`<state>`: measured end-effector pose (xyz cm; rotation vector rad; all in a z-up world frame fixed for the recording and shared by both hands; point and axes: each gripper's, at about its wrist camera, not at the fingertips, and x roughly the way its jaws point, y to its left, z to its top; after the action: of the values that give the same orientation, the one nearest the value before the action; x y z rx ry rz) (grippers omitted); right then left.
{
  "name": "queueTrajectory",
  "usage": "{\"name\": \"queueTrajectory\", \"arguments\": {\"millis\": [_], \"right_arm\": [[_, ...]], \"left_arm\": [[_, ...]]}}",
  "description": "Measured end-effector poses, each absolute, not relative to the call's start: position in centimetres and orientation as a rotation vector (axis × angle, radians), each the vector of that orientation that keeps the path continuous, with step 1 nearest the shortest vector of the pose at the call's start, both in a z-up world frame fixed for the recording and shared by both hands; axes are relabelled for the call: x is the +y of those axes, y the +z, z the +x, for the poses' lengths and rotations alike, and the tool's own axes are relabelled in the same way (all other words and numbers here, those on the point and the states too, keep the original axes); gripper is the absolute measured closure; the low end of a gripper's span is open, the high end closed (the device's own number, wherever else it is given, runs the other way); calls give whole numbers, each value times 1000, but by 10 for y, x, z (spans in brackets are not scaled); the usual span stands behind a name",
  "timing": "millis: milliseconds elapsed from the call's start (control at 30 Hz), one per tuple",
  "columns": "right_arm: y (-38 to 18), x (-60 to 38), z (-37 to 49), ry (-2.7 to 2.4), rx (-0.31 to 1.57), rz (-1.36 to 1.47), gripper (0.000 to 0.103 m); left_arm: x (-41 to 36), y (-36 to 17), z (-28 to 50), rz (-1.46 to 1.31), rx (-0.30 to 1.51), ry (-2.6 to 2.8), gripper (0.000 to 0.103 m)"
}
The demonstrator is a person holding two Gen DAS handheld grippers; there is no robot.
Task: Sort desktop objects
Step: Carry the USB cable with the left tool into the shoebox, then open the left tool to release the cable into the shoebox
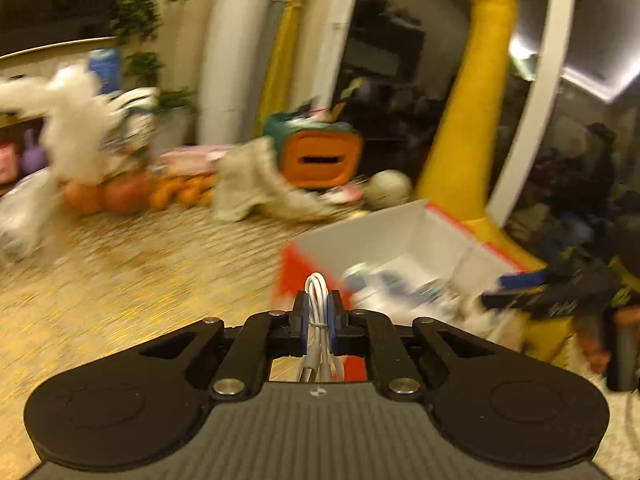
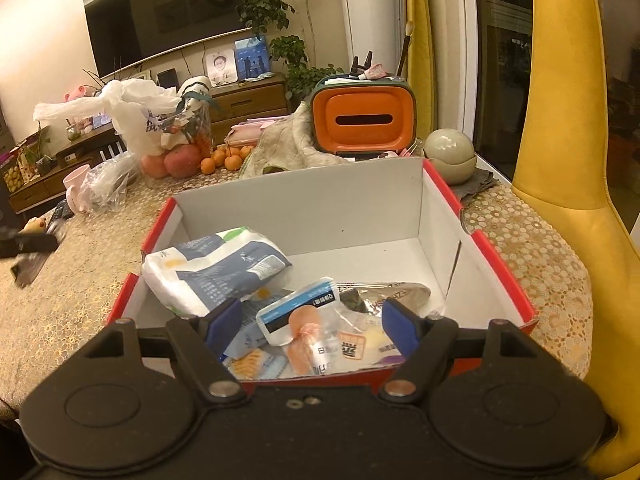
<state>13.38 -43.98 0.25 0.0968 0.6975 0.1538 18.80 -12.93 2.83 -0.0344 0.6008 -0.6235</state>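
Presently, left gripper (image 1: 318,312): its blue-padded fingers (image 1: 303,314) are pinched together on a bundled white cable (image 1: 317,300), whose loop sticks out past the fingertips while its plug ends hang below the pads.
Cable's place: held in the air above the bench (image 1: 120,264), in front of the near red corner of the box; the left wrist view is blurred.
Right gripper (image 2: 312,322): fingers (image 2: 224,324) spread wide with nothing between them, poised over the near edge of the box.
Box (image 2: 304,204): a red cardboard box with white inner walls, open at the top, standing on the bench.
Box contents: a white and blue pack of tissues (image 2: 212,268) leaning in the left part, a small blue and white packet (image 2: 298,310) near the middle, a silvery pouch (image 2: 394,294) to the right, and small sachets and clear wrappers along the near wall.
Bench surface: covered in a gold-patterned lace cloth.
Behind the box: an orange and green tissue holder (image 2: 362,120), a crumpled beige cloth (image 2: 288,144) to its left and a round pale green jar (image 2: 448,150) to its right.
Further left: oranges (image 2: 224,160), apples and white plastic bags (image 2: 132,108), with a pink mug (image 2: 76,186) near the bench edge.
Right side: a yellow chair (image 2: 560,120) beside the bench.
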Motion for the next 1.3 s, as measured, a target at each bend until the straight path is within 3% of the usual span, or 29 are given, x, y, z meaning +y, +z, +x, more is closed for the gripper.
{"name": "queueTrajectory", "arguments": {"millis": [200, 600, 900, 1300], "right_arm": [[0, -445, 136, 178, 696, 81, 26], [-8, -453, 141, 214, 715, 42, 26], [-9, -454, 137, 223, 716, 19, 27], [-3, -451, 132, 227, 722, 1, 27]], "left_arm": [[-203, 42, 198, -19, 578, -752, 95], [-281, -1, 220, 61, 691, -861, 95], [-291, -27, 228, 57, 805, -873, 95], [-281, -13, 216, 44, 776, -862, 92]]}}
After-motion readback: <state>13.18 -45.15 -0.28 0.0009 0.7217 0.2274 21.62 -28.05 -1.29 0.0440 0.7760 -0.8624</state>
